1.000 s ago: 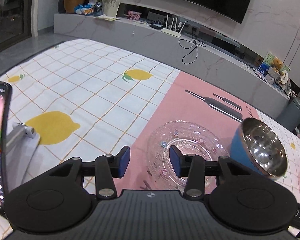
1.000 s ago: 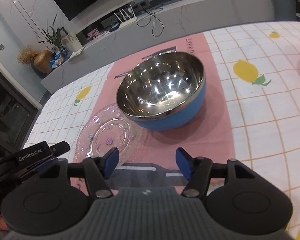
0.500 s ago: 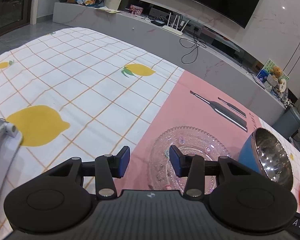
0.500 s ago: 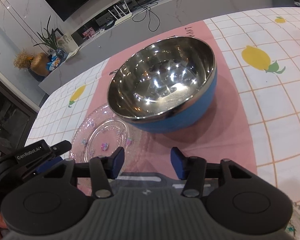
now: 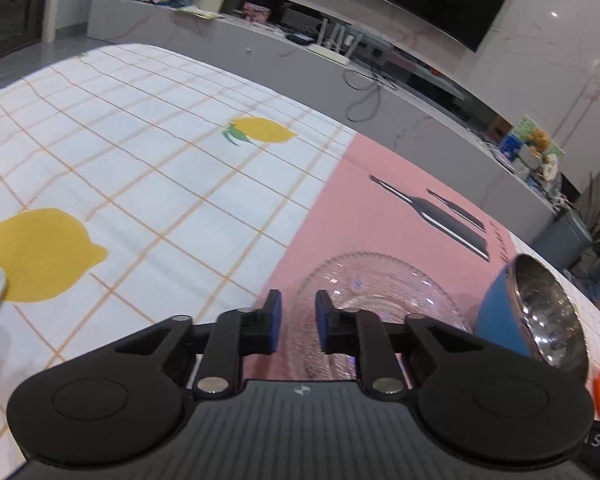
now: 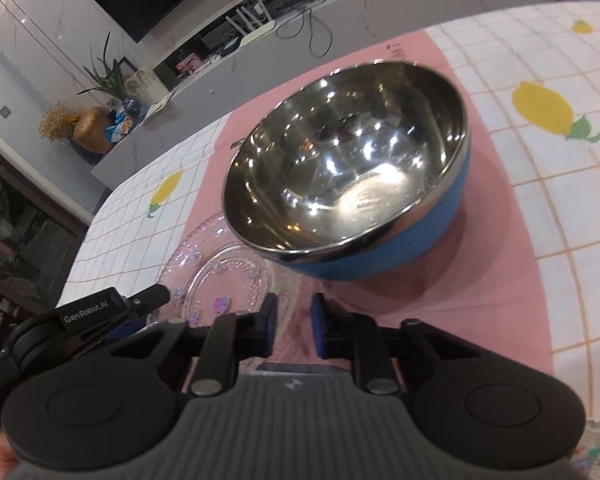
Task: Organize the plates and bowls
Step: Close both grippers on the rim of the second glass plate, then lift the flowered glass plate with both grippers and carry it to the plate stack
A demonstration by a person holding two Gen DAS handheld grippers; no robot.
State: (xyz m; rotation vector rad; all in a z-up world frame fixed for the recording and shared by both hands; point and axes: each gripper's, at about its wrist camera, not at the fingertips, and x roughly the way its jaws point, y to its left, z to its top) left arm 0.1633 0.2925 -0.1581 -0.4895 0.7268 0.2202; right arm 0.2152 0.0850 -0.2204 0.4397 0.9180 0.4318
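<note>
While both sets of fingers sit narrowly apart w/ nothing clamped, left gripper straddles glass plate rim; right gripper hovers near steel bowl.

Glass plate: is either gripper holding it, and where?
Not clearly. The left gripper straddles the glass plate's near rim; the right gripper holds nothing.

Both grippers are matte black, the left gripper and the right gripper alike: ribbed grey-black housing, two round discs, silver pivot screws, and blue pads on the fingers. White lettering "GenRobot.AI" marks the left unit's side.
</note>
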